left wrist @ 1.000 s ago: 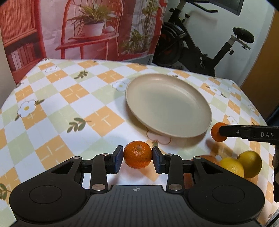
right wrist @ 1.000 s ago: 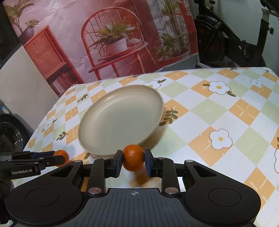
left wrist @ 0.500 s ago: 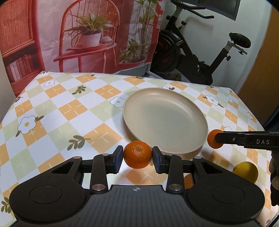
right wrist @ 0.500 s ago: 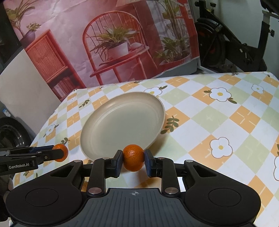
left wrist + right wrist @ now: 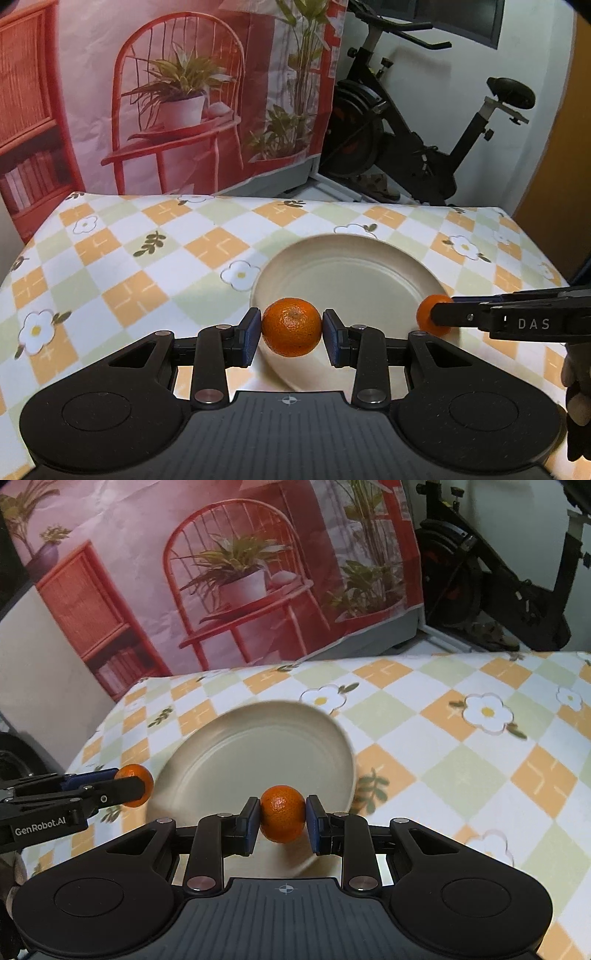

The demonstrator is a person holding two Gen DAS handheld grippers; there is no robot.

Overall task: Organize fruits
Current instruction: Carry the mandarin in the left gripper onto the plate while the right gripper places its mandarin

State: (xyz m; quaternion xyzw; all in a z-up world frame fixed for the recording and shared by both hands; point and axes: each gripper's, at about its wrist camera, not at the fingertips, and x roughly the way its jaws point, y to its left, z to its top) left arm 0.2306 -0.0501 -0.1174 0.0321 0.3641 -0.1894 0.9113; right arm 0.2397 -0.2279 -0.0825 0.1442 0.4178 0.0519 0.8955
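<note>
My left gripper (image 5: 291, 326) is shut on an orange mandarin (image 5: 291, 326) and holds it above the near rim of a beige plate (image 5: 351, 273). My right gripper (image 5: 282, 819) is shut on a second mandarin (image 5: 282, 819) above the near rim of the same plate (image 5: 258, 749). Each gripper shows in the other's view: the right one with its mandarin (image 5: 430, 319) at the plate's right edge, the left one with its mandarin (image 5: 135, 784) at the plate's left edge. The plate holds nothing.
The table wears a checked cloth with flowers (image 5: 122, 266). A printed backdrop of a red chair and plants (image 5: 177, 99) stands behind the table. An exercise bike (image 5: 424, 140) stands at the back right, beyond the table's far edge.
Both grippers have risen and moved toward the plate with their mandarins. The lemons seen low at the right in the left wrist view have dropped out of sight.
</note>
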